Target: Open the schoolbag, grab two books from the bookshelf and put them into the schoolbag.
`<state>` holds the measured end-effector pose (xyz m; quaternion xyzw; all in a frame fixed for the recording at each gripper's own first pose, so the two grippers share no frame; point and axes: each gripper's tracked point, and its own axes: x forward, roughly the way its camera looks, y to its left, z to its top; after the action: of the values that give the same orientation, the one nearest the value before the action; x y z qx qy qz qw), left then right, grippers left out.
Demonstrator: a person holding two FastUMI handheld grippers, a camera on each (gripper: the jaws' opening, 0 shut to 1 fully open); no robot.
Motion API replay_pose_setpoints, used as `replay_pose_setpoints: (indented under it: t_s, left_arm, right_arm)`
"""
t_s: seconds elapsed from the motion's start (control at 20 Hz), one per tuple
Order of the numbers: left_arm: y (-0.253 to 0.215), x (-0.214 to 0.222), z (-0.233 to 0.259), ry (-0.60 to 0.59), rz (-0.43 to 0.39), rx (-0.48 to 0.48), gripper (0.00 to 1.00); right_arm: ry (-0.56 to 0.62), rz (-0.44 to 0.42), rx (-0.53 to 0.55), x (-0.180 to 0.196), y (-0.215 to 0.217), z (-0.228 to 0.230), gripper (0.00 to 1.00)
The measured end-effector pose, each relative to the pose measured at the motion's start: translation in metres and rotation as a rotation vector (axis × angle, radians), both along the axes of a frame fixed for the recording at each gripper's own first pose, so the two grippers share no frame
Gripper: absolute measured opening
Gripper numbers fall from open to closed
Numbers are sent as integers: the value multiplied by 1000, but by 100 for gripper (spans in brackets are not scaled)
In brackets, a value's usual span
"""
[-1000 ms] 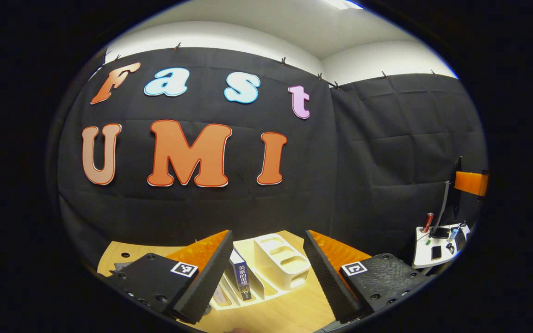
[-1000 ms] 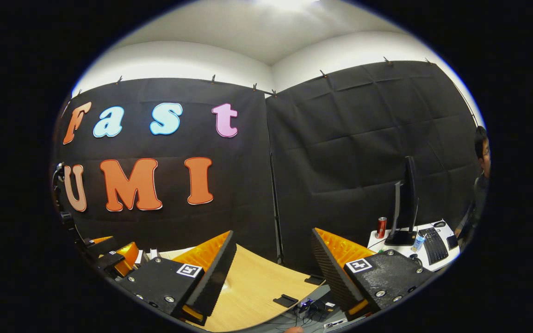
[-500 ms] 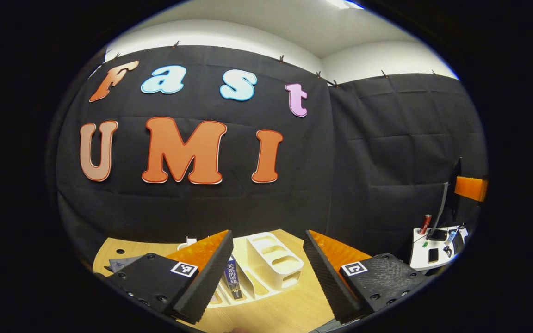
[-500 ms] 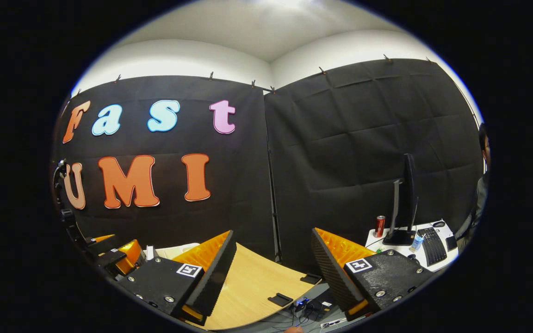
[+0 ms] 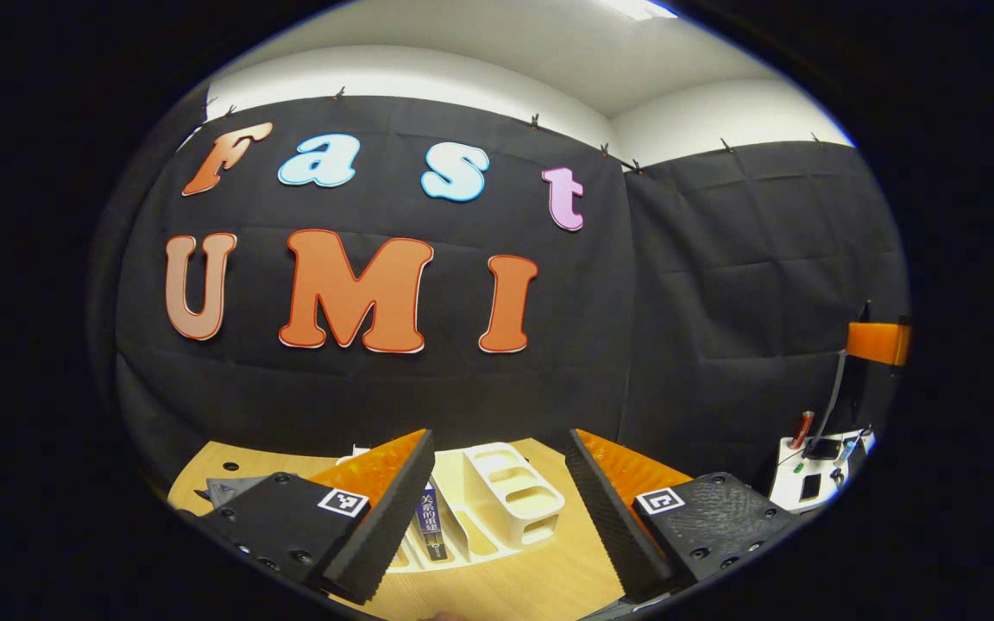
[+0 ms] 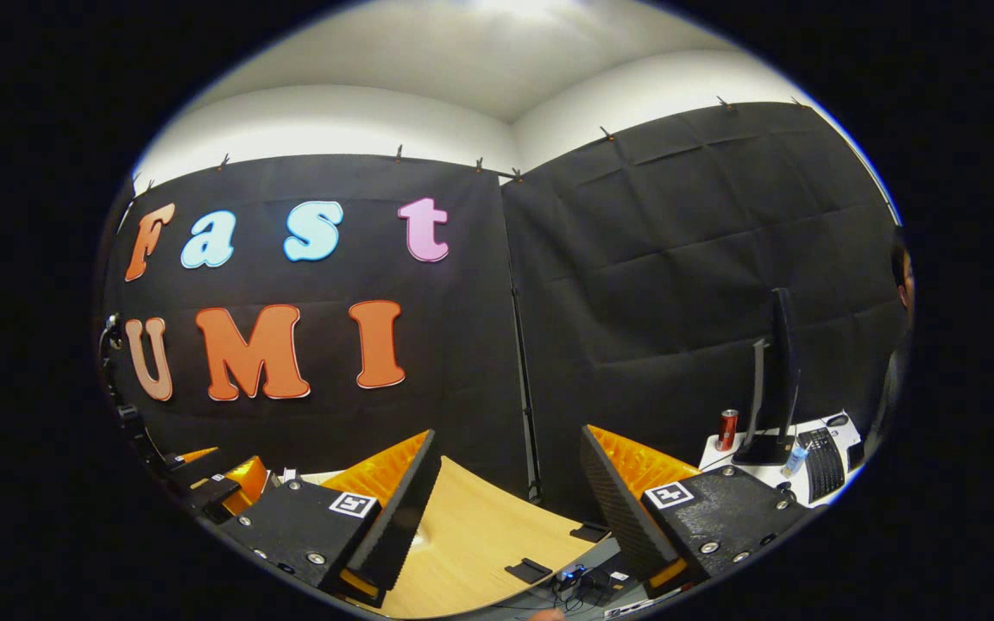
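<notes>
The left gripper point(image 5: 497, 509) stands wide open and holds nothing; between its jaws, farther along the wooden table point(image 5: 540, 582), sits the white bookshelf point(image 5: 510, 500) with a book point(image 5: 430, 524) upright (spine outward). The right gripper point(image 6: 506, 509) also gapes empty above the table edge.

Red can point(image 6: 728, 429) beside monitor point(image 6: 777, 379); keyboard point(image 6: 823, 451) on white desk point(image 6: 842, 476).

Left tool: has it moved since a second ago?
Yes. The left tool has tilted slightly up: the white bookshelf and wall sit lower than half a second ago.
</notes>
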<state>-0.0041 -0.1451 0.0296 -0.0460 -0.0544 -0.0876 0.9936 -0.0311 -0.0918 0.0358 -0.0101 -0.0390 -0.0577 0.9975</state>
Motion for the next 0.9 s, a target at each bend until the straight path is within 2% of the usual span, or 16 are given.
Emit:
replay_pose_setpoints:
  t_s: [0.1, 0.15, 0.2, 0.3, 0.35, 0.4, 0.55, 0.7, 0.8, 0.9]
  left_arm:
    - [20, -4, -11, 28, 43, 7, 96]
    - [30, -7, -18, 44, 62, 7, 100]
    - [40, -10, -23, 55, 76, 4, 97]
    - [61, -17, -24, 54, 130, -1, 100]
    - [72, -20, -22, 52, 161, -8, 97]
    - [79, -26, -19, 48, 185, -22, 97]
    - [85, -34, -9, 25, 192, -70, 96]
    - [113, -40, -12, 33, 246, -121, 96]
    - [138, -48, -13, 47, 344, -116, 96]
    - [149, -53, -18, 56, 391, -108, 96]
  right_arm:
    - [6, 57, 42, 9, 13, 1, 97]
    - [18, 80, 61, 15, 17, -2, 97]
    - [24, 97, 62, 19, 19, -4, 100]
    - [17, 112, 41, 27, 18, -5, 97]
    - [22, 119, 37, 29, 18, -6, 100]
    - [31, 141, 36, 32, 22, -8, 97]
    - [60, 197, 12, 44, 34, -13, 97]
    - [55, 262, -18, 58, 54, -18, 97]
    - [63, 325, -3, 70, 69, -23, 100]
    - [122, 370, 40, 80, 80, -38, 97]
